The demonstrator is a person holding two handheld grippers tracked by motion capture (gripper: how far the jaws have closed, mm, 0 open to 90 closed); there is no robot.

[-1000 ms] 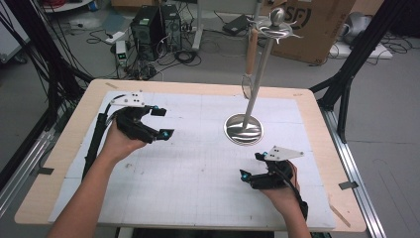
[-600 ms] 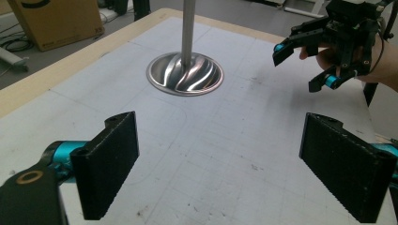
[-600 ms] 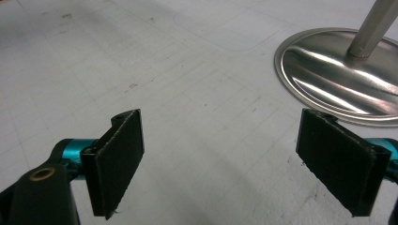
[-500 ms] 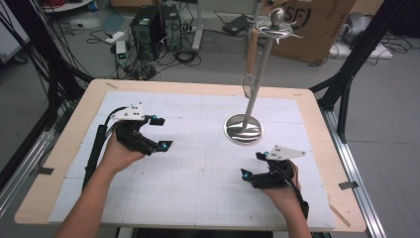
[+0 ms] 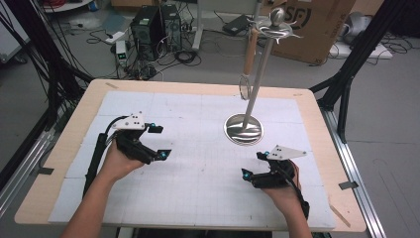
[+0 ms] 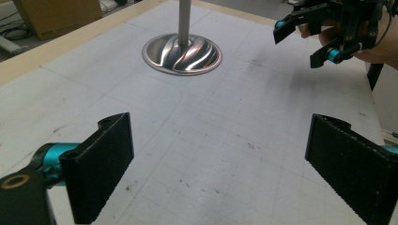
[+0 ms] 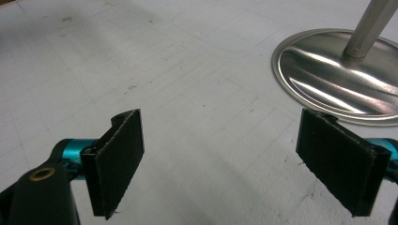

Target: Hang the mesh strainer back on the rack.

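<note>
**Both grippers spread wide, nothing between the jaws**

The left gripper [image 5: 158, 141] sits low in the left hand [image 5: 121, 158], its jaws just opened further and empty. The right gripper [image 5: 255, 166], held in the right hand [image 5: 282, 186], also gapes empty.

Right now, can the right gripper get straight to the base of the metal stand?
Probably yes. The right gripper is open with nothing between its jaws, and bare white mat lies between it and the stand's round base. The left gripper sits well off to the other side.
</note>
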